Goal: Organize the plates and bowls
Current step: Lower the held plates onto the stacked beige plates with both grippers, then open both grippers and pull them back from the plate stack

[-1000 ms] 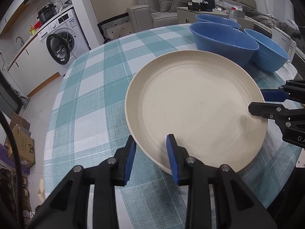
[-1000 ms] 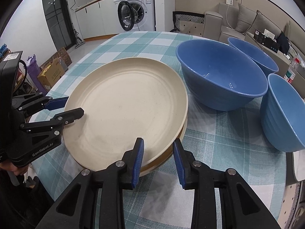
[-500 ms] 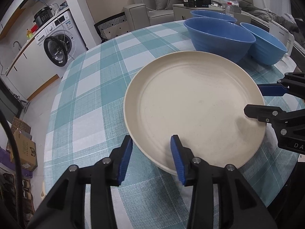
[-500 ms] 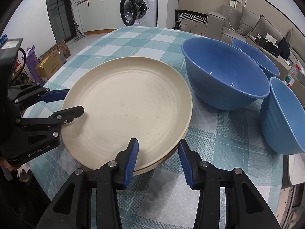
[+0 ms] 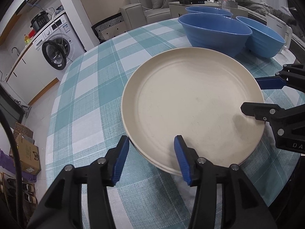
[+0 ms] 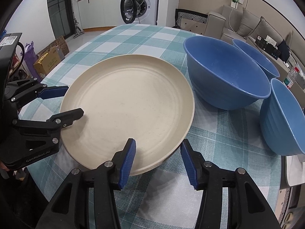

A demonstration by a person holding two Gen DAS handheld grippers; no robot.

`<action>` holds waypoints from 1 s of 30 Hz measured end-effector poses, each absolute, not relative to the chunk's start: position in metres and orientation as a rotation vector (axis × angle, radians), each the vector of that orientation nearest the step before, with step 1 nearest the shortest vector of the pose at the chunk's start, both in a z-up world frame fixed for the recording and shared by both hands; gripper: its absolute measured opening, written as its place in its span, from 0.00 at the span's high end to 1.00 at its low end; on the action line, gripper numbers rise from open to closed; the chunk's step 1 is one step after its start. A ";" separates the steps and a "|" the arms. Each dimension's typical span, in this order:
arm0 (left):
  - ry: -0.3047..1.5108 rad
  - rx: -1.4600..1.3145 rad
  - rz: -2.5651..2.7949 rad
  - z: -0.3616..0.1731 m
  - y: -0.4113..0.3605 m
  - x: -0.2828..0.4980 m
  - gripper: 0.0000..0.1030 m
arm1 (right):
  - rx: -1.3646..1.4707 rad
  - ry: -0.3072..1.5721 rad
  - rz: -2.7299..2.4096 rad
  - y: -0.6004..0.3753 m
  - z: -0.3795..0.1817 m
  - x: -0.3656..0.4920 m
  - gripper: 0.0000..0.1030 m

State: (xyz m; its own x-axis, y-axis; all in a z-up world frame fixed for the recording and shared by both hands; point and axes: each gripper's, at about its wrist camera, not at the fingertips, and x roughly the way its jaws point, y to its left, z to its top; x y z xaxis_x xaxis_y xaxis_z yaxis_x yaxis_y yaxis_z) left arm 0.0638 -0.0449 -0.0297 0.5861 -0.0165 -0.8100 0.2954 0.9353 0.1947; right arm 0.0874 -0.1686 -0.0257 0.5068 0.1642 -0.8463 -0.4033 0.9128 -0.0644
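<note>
Left wrist: gripper (image 5: 151, 157) jaws widened (plate (image 5: 190, 103) released).

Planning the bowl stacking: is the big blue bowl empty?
Empty: the big blue bowl shows bare blue inside, upright on the table.

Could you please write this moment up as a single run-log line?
left gripper: jaws just opening, astride plate stack rim | right gripper: same, opposite rim | blue bowls: untouched

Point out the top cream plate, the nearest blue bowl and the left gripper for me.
top cream plate (image 6: 129, 103), right wrist view, on its flat centre.
nearest blue bowl (image 6: 282, 122), right wrist view, on its outer ribbed wall.
left gripper (image 5: 151, 157), left wrist view, midway between the blue pads, over the plate's near rim.
</note>
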 end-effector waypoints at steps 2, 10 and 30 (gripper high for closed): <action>0.933 0.320 -0.191 -0.030 -0.045 0.064 0.50 | -0.266 0.985 0.348 -0.168 -0.026 0.088 0.50; 0.957 0.255 -0.226 -0.029 -0.039 0.066 0.45 | -0.214 0.979 0.392 -0.172 -0.023 0.090 0.26; 0.816 0.108 -0.190 0.016 -0.026 0.060 0.05 | -0.097 0.824 0.404 -0.193 0.025 0.081 0.01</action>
State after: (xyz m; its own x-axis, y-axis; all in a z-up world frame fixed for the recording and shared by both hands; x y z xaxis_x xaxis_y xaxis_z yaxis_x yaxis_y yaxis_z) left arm 0.0604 -0.0258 0.0160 0.6692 -0.1265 -0.7323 0.2095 0.9776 0.0225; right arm 0.0812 -0.1927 0.0251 0.6083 0.3118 -0.7299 -0.3860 0.9197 0.0713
